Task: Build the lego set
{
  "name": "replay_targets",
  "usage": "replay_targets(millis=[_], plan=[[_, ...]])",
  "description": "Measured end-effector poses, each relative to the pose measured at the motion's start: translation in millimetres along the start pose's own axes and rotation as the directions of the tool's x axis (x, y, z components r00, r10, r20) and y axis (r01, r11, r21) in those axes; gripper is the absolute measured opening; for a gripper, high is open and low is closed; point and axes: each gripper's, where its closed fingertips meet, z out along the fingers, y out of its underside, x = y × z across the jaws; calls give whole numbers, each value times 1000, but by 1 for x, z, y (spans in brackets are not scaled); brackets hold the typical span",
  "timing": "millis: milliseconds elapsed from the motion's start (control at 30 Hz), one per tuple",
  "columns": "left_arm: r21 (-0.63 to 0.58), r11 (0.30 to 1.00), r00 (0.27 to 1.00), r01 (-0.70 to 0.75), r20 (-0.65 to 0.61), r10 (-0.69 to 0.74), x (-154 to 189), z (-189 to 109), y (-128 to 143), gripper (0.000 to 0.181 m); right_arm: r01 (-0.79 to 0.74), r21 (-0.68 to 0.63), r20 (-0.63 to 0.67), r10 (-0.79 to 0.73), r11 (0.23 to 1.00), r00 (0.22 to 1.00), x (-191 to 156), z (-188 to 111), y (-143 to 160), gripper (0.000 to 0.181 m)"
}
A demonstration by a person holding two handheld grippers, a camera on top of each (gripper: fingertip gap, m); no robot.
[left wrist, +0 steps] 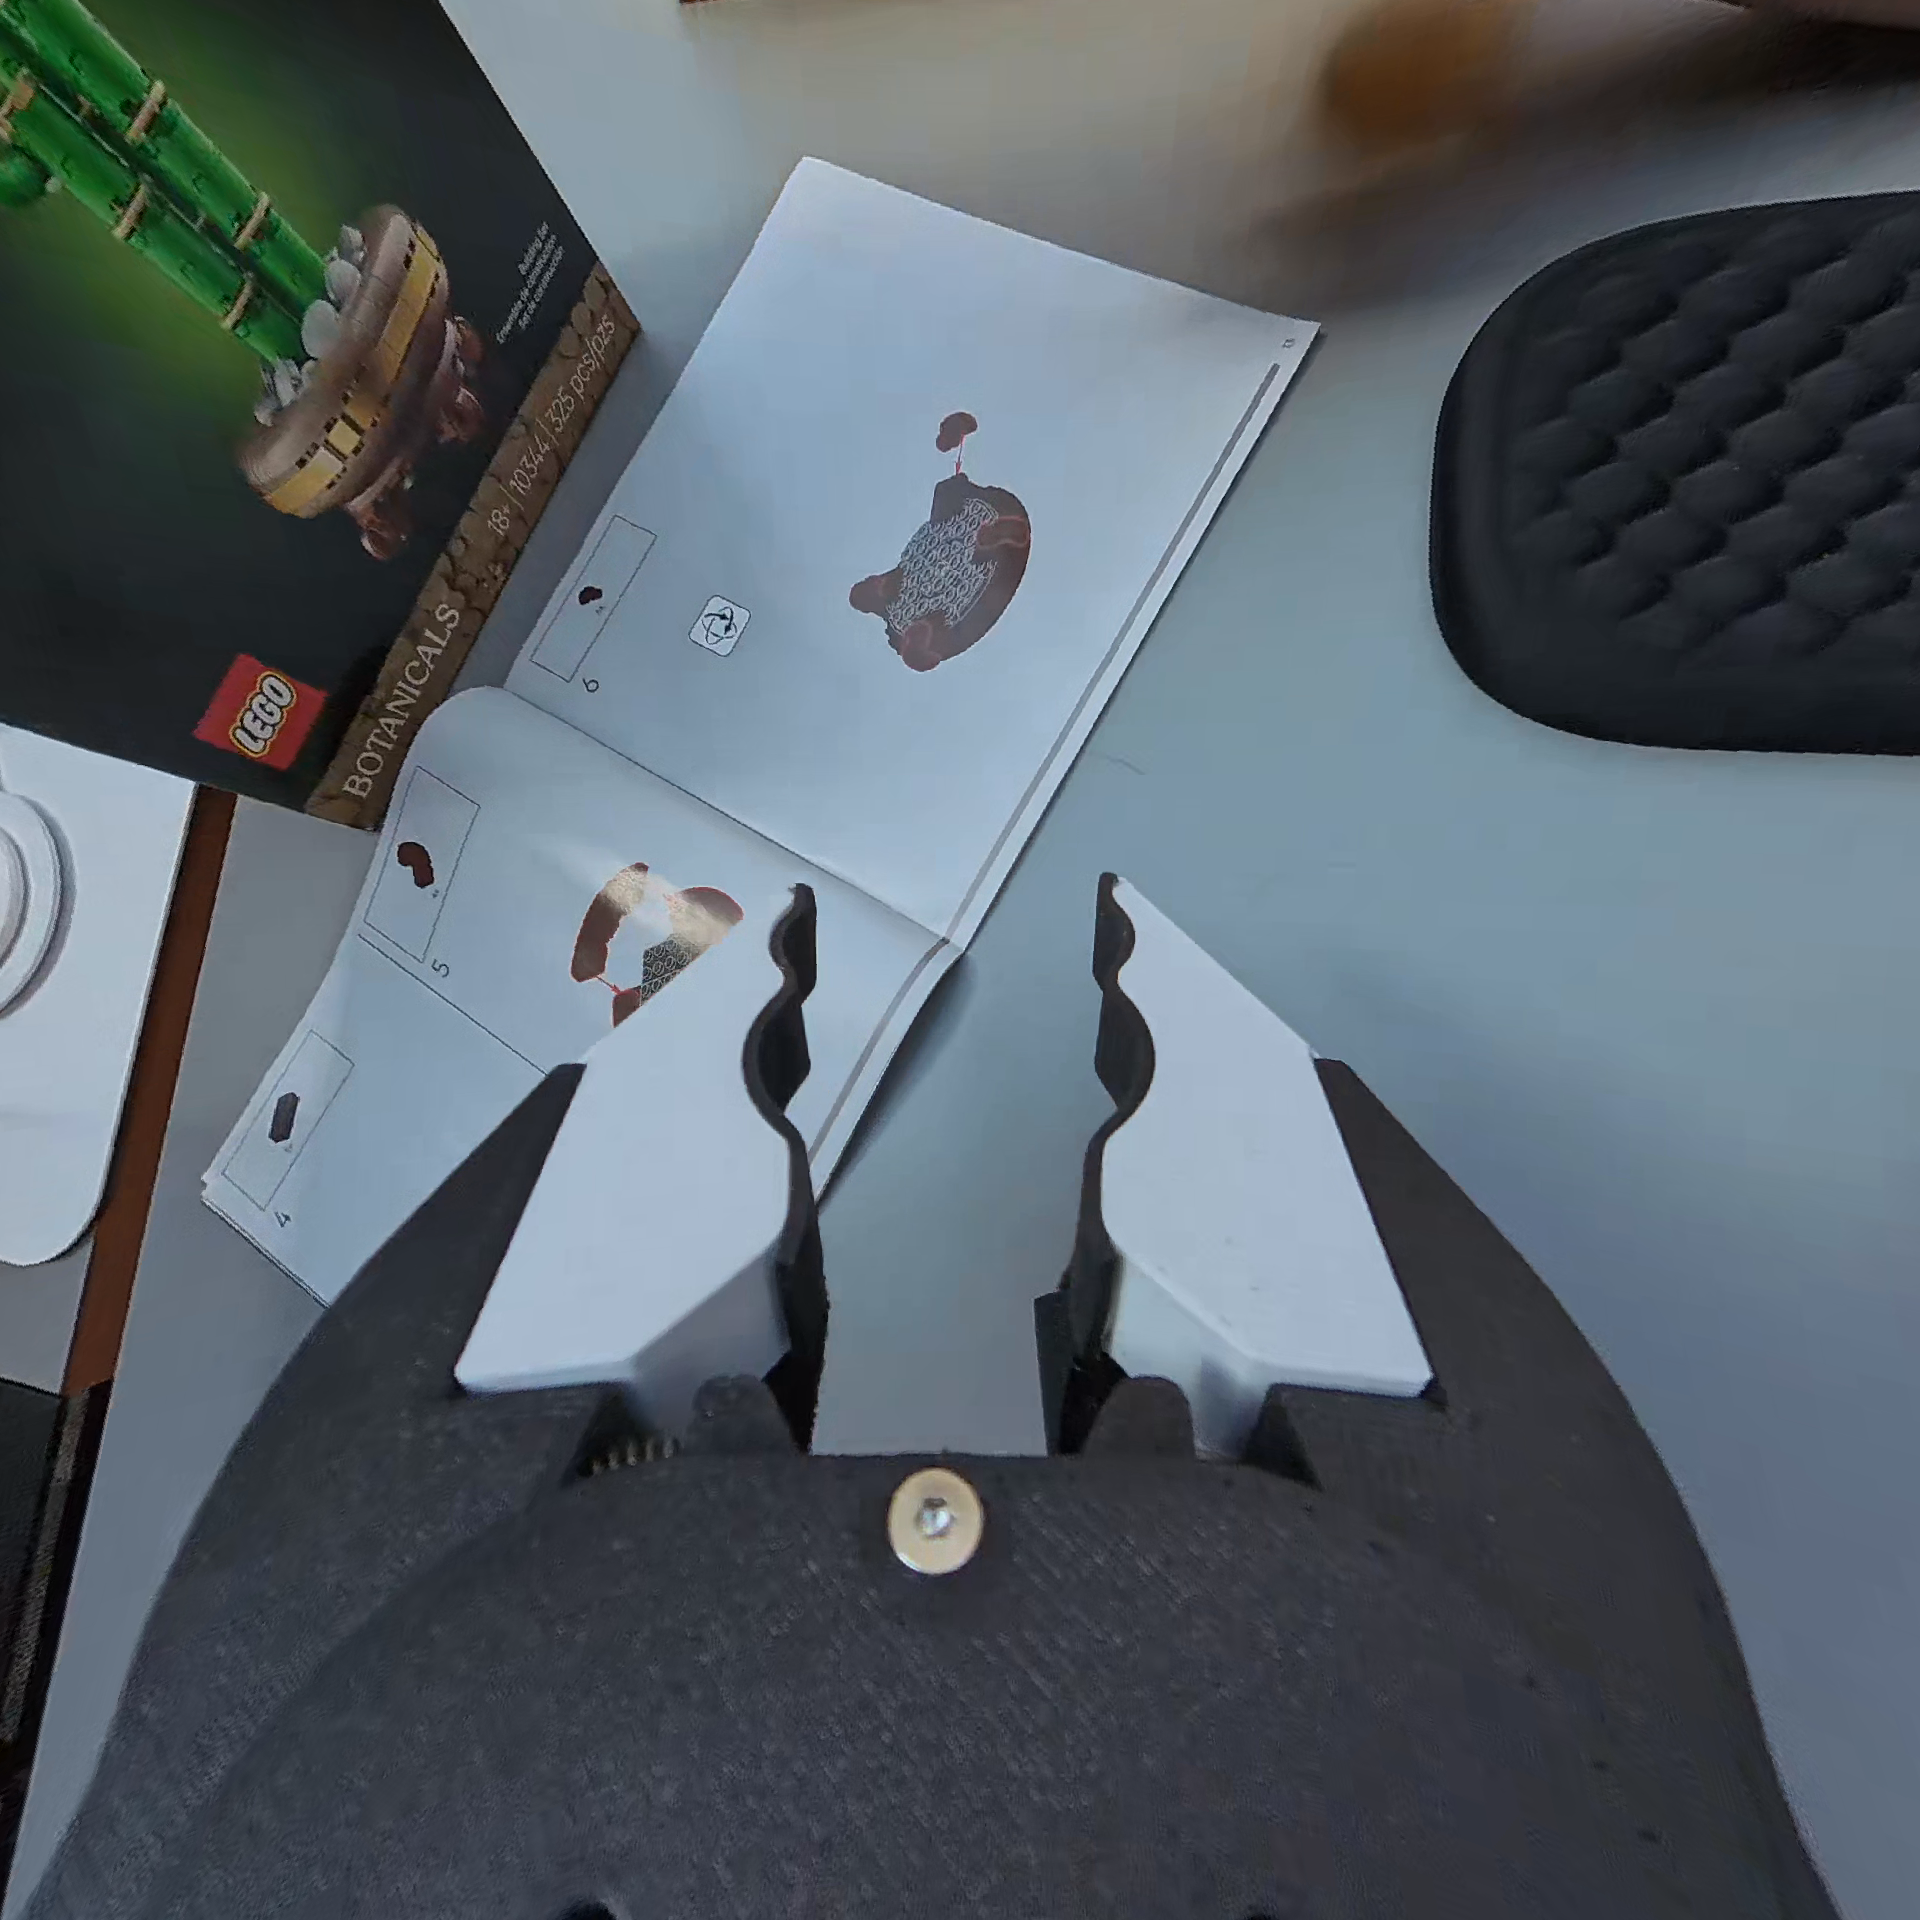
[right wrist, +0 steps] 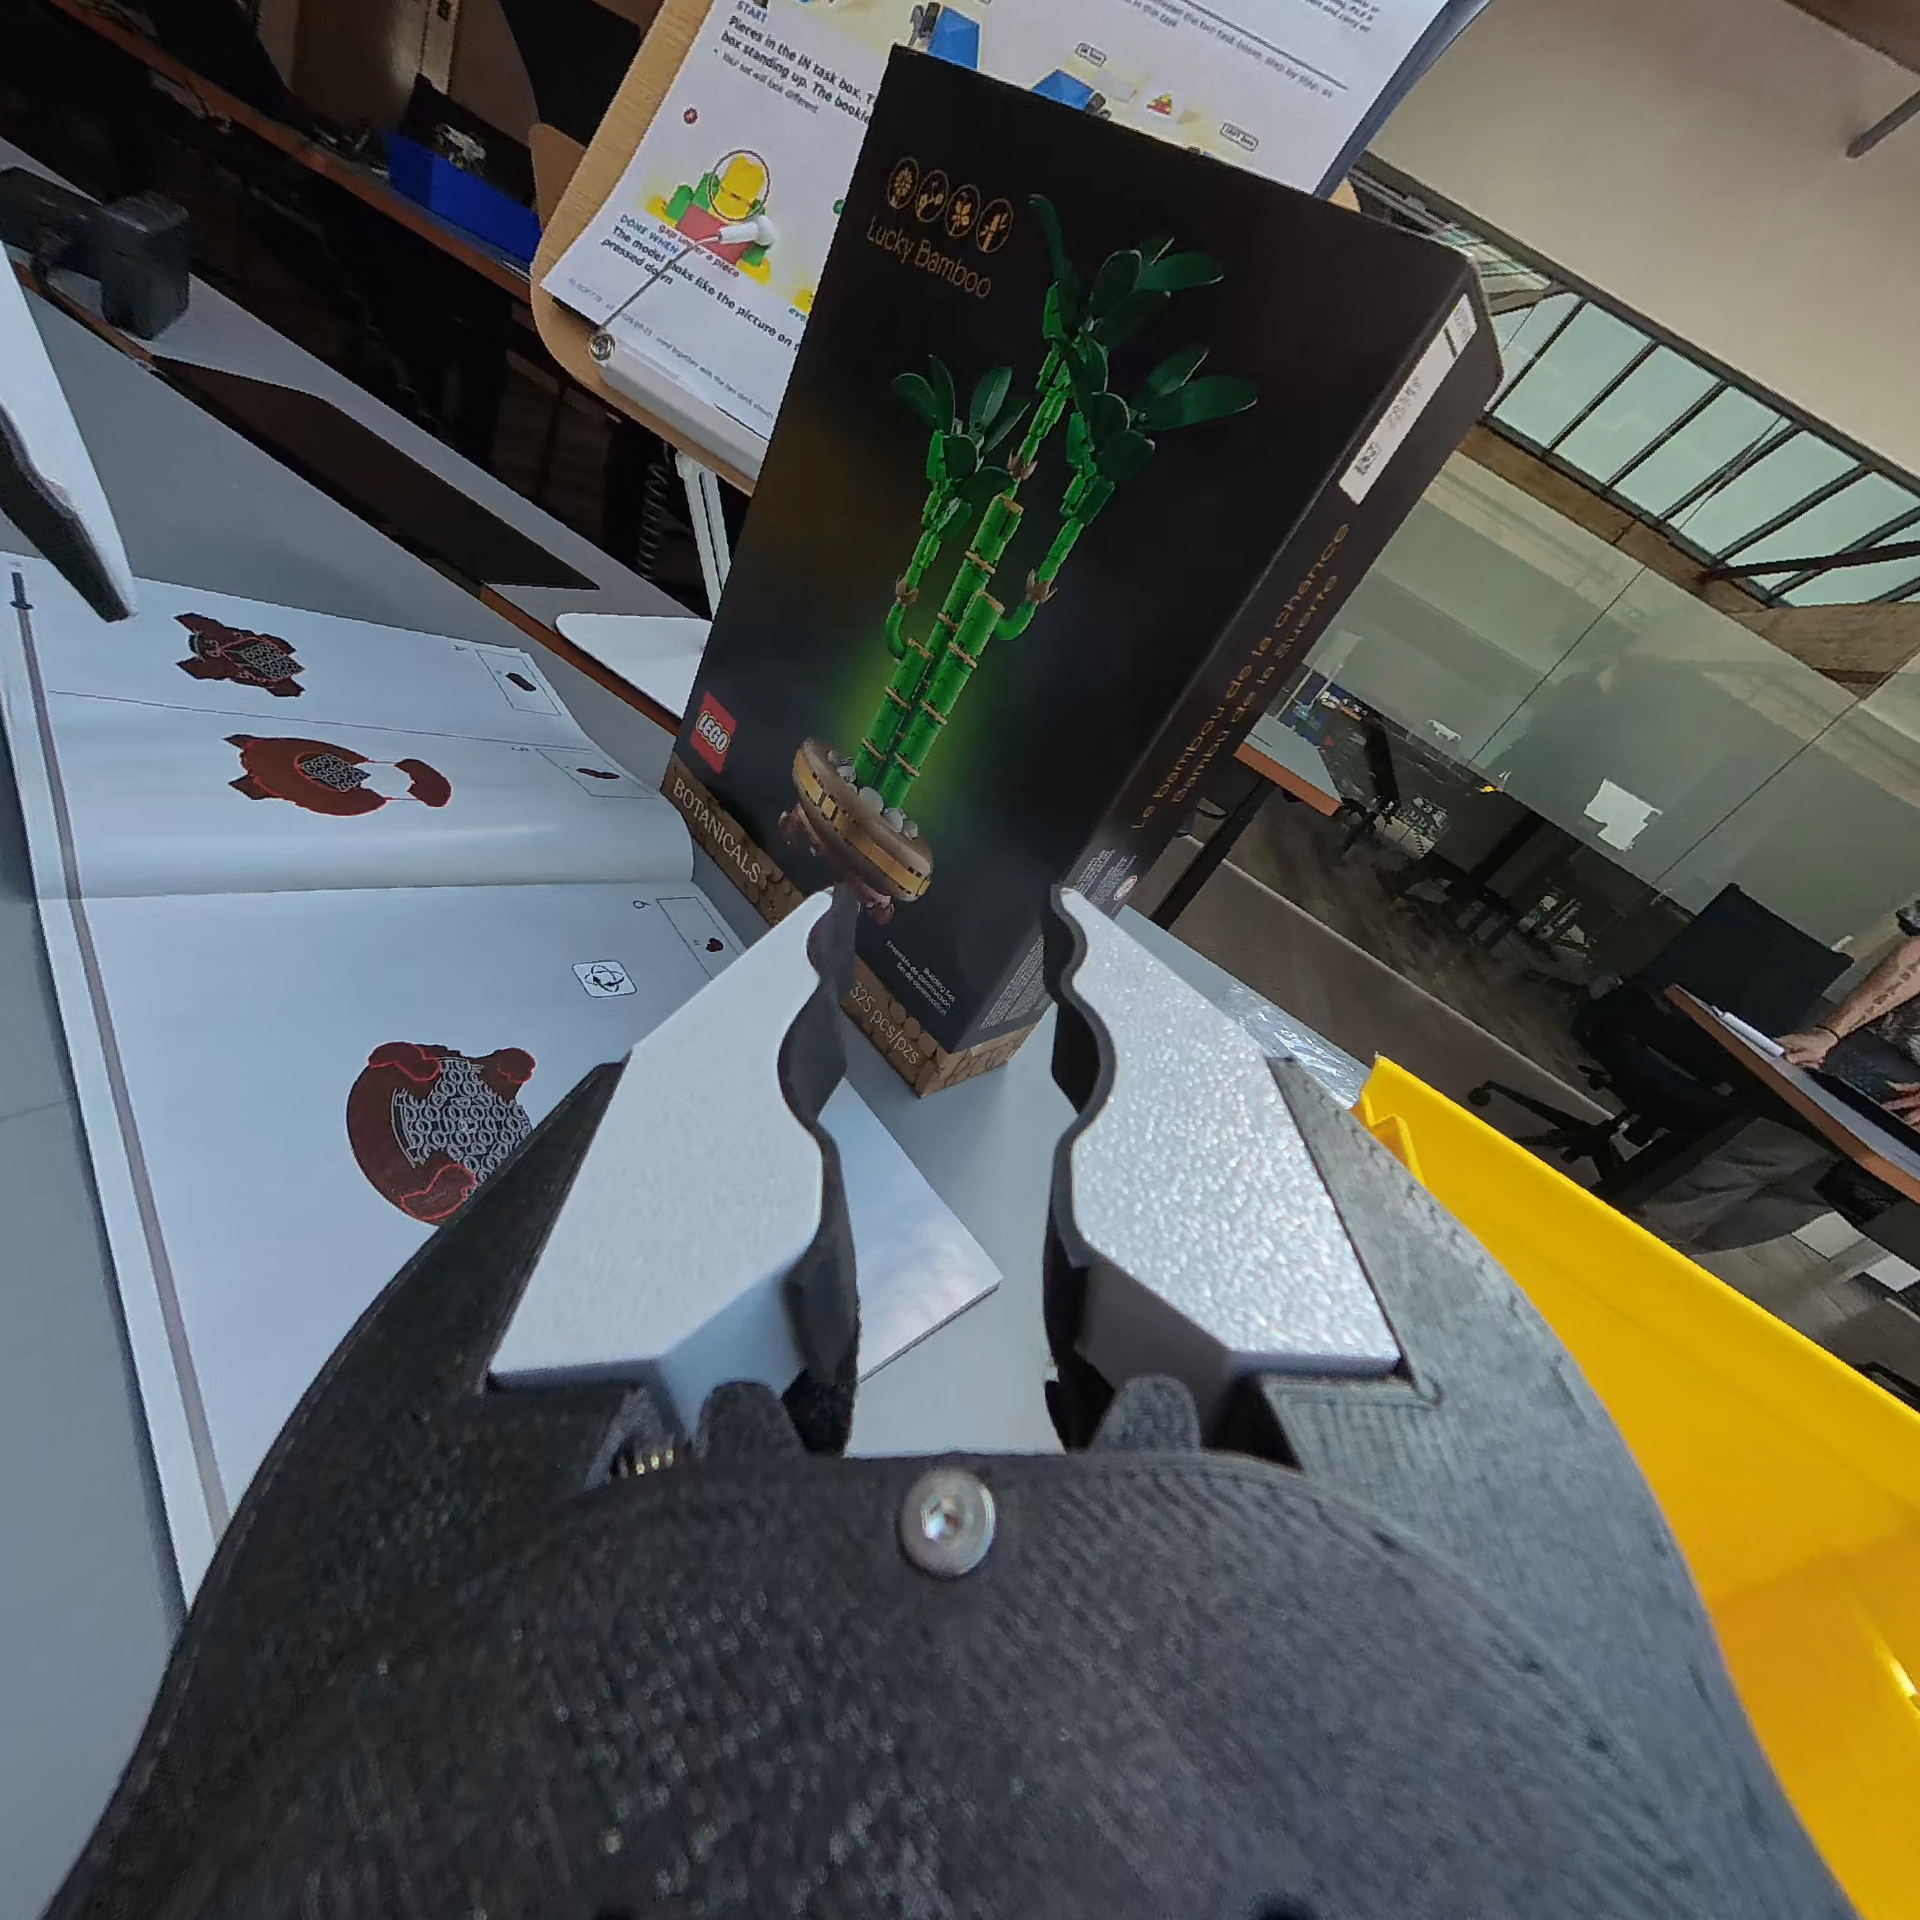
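Note:
The open instruction booklet (left wrist: 831, 582) lies flat on the grey table, showing dark red build steps; it also shows in the right wrist view (right wrist: 312, 935). The dark set box (left wrist: 208, 416) with a green bamboo picture stands upright behind it, and fills the middle of the right wrist view (right wrist: 1039, 623). My left gripper (left wrist: 954, 883) is open and empty, above the booklet's lower right corner. My right gripper (right wrist: 940, 899) is open and empty, pointing at the foot of the box. No loose bricks are in view. The left gripper's finger (right wrist: 52, 520) shows at the far left of the right wrist view.
A black padded mat (left wrist: 1704, 478) lies on the table at the right. A yellow bin (right wrist: 1662, 1403) stands close to my right gripper's right side. A printed sheet on a wooden stand (right wrist: 727, 208) rises behind the box. A person sits at a far desk (right wrist: 1860, 1029). The gap from one gripper's tips to the other's is roughly 20 cm.

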Motion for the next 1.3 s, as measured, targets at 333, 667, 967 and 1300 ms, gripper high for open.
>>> replay_targets(millis=[333,667,967,1300], plan=[[-15,999,999,-36,-16,36,0,-6,-3,52,-30,5,-3,30,1000,1000,3,1,5,35],[-43,998,999,-54,2,55,4,-36,5,53,-44,29,-18,45,999,999,7,0,3,35],[-205,974,995,-92,18,98,-6,-60,39,56,-14,34,-3,14,999,1000,1,0,2,35],[-354,930,993,-105,14,117,0,-98,66,59,93,-1,1,-93,996,996,-7,3,7,36]])
